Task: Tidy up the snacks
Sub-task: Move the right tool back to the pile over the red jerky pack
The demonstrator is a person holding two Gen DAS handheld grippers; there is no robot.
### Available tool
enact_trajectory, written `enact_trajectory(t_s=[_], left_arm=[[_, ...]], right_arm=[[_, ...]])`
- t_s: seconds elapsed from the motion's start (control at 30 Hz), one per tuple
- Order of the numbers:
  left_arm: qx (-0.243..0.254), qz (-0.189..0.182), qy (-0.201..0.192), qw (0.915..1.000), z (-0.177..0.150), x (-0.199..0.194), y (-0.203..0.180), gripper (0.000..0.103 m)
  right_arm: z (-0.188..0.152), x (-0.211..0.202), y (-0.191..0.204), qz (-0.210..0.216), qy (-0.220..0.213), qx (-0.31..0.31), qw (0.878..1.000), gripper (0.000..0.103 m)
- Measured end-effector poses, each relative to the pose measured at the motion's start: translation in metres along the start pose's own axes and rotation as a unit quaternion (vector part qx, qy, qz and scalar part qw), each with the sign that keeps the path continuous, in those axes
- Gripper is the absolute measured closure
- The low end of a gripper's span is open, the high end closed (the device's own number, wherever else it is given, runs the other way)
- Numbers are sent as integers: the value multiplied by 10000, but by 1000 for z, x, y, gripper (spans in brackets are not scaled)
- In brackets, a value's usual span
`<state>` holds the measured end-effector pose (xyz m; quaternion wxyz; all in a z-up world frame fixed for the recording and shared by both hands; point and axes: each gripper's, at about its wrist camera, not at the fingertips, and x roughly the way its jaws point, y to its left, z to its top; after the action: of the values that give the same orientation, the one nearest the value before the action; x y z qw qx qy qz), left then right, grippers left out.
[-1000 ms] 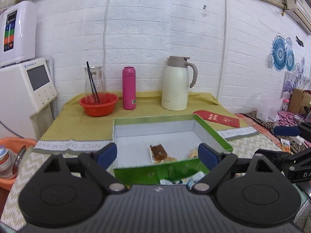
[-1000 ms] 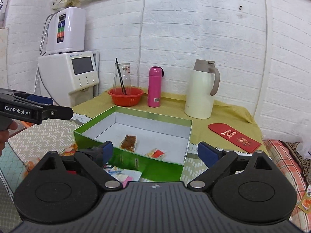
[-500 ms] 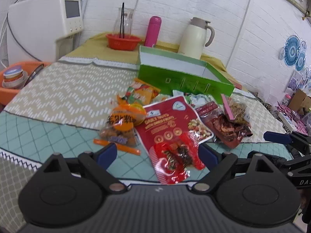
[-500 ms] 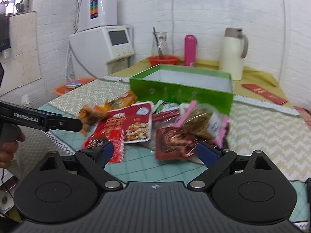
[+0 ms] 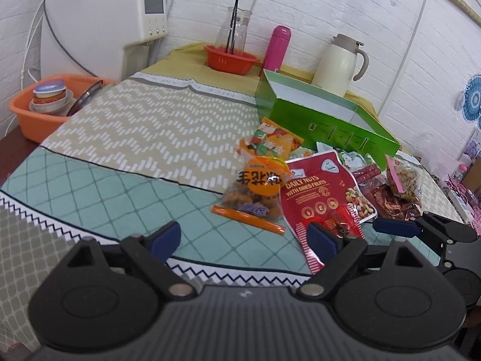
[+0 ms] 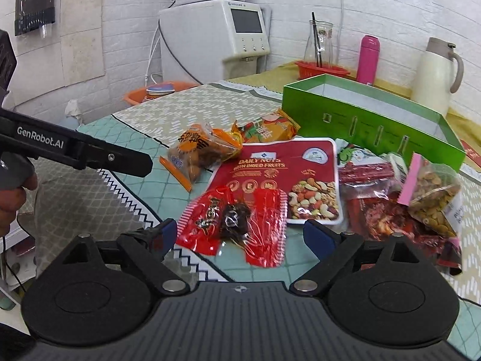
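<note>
I have the left gripper (image 5: pixel 245 237) spread wide over the teal cloth (image 5: pixel 120 192), nothing between its pads. My right gripper (image 6: pixel 237 234) is also splayed and empty, hovering just short of a crinkled red wrapper (image 6: pixel 237 219) with something dark inside; glare keeps me from reading its print. Beyond it lies the flat red nuts pouch (image 6: pixel 282 174), glossy, with a nut picture. Left of it sits a clear bag of brown pieces (image 6: pixel 201 150) with an orange label, right of it overlapping bags (image 6: pixel 399 204) I cannot separate. Farthest stands the green box (image 6: pixel 369 120); its near wall hides its floor
</note>
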<state>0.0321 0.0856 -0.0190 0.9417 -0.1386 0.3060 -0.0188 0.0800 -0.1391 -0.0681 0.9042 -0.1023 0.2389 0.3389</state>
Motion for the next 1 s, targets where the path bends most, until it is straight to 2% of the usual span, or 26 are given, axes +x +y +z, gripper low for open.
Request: enact_trajectory(t_s=[0.17, 0.33, 0.4, 0.53, 0.73, 0.87, 0.97, 1.0], left_arm=[[107, -78, -55, 9999, 11, 13, 0, 13], [384, -101, -40, 9992, 24, 39, -6, 14], [481, -125, -47, 9988, 28, 47, -9, 14], [671, -112, -16, 9977, 32, 58, -13, 16], [507, -127, 70, 9986, 29, 59, -7, 16], [493, -67, 62, 9987, 30, 56, -3, 16], [523, -83, 59, 9986, 31, 57, -1, 16], [538, -93, 69, 9985, 32, 59, -1, 21]], right_arm=[[-3, 5, 1, 130, 352, 45, 9993, 0], [-12, -11, 17, 564, 514, -87, 9970, 0], [-11, -18, 19, 603, 403, -283, 9970, 0], [7, -13, 7, 281, 346, -540, 9975, 0], [30, 18, -1, 705, 253, -1085, 9913, 0], [30, 36, -9, 1123, 500, -792, 9893, 0], [22, 26, -12, 1084, 547, -604, 9908, 0], [18, 20, -11, 1004, 625, -547, 9915, 0]])
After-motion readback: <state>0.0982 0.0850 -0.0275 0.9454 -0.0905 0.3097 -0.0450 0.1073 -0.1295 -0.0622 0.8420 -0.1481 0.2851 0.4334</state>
